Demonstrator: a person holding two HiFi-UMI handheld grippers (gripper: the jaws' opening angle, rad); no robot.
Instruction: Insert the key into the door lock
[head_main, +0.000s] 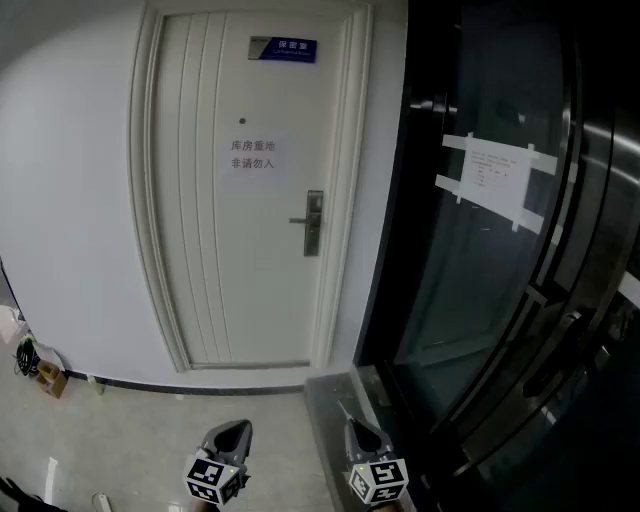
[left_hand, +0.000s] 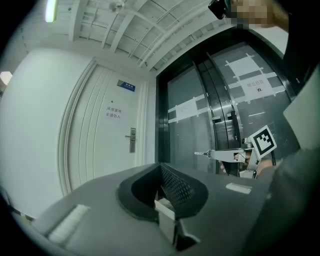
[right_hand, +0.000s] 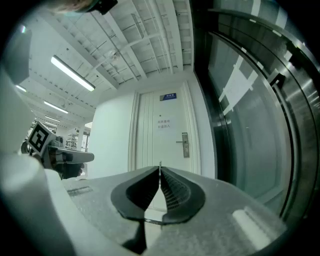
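Observation:
A white door (head_main: 240, 200) stands ahead, with a metal lock plate and lever handle (head_main: 313, 222) on its right side. The lock (left_hand: 132, 140) looks small and far off in the left gripper view, and the lock (right_hand: 185, 145) is just as distant in the right gripper view. Both grippers sit at the bottom of the head view, well short of the door. My right gripper (right_hand: 160, 169) is shut on a thin silver key (right_hand: 160, 164). That key (left_hand: 202, 153) juts from the right gripper (left_hand: 225, 155) toward the door. My left gripper (left_hand: 160, 165) is shut with nothing in it.
Dark glass doors (head_main: 500, 260) with a taped paper notice (head_main: 495, 180) fill the right side. The white door carries a printed notice (head_main: 252, 155) and a blue plate (head_main: 283, 48). Small items lie on the floor by the left wall (head_main: 40, 372).

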